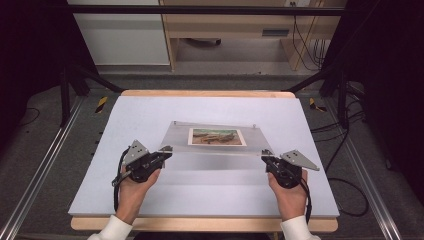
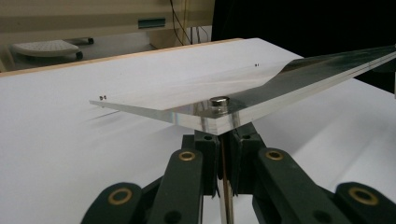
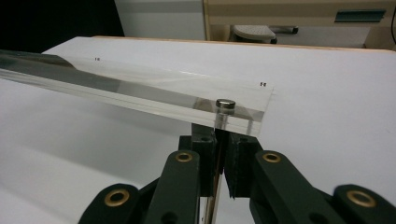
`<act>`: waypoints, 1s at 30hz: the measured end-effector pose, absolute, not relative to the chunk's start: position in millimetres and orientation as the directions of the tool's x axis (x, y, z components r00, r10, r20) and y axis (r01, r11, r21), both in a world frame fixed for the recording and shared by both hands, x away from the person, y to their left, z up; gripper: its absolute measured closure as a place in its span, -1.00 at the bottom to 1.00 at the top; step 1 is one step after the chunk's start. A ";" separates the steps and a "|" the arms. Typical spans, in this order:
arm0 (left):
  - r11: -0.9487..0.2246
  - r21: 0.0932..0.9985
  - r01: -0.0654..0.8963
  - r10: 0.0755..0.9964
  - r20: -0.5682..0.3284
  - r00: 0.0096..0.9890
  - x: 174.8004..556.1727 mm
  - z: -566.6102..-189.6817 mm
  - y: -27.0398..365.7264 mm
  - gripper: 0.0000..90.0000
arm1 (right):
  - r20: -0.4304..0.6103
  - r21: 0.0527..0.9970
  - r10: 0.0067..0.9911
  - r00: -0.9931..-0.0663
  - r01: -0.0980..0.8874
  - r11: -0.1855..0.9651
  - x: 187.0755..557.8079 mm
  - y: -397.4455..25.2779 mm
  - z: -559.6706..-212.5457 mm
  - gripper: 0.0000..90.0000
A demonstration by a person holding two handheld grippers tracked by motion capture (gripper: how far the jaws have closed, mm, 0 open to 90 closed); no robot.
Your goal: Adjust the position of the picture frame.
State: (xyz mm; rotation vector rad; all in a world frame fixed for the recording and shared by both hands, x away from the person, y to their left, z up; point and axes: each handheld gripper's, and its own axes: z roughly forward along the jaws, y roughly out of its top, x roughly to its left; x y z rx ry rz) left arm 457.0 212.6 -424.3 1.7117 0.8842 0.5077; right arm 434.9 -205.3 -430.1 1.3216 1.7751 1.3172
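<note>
Clear acrylic sheet [image 1: 215, 137] lies across the middle of the white table [image 1: 150, 115], its near edge lifted, over a landscape print [image 1: 216, 136]. Left gripper [image 1: 167, 149] is clamped on its near-left corner, right gripper [image 1: 265, 155] on its near-right corner, each beside a metal stud [image 2: 219, 101].

You are at a lab recording station; a white-topped table [image 1: 150, 120] stands inside a black metal frame [image 1: 200, 10] with floor rails [image 1: 40, 170]; cables [image 1: 345, 145] trail on grey carpet at right; pale wooden furniture [image 1: 230, 30] stands far behind.
</note>
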 end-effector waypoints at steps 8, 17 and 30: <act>-0.120 0.935 0.334 0.785 -0.117 0.608 453.3 -434.2 226.7 0.84 | 0.100 0.923 0.917 -0.385 0.381 0.060 437.3 -190.5 -436.9 0.86; -0.198 0.901 0.387 0.784 -0.091 0.614 444.8 -450.4 225.6 0.84 | 0.120 0.896 0.915 -0.385 0.439 0.067 430.6 -189.9 -452.6 0.88; -0.235 0.865 0.443 0.794 -0.092 0.601 447.7 -464.3 225.9 0.86 | 0.134 0.861 0.909 -0.395 0.501 0.091 428.6 -187.0 -465.4 0.89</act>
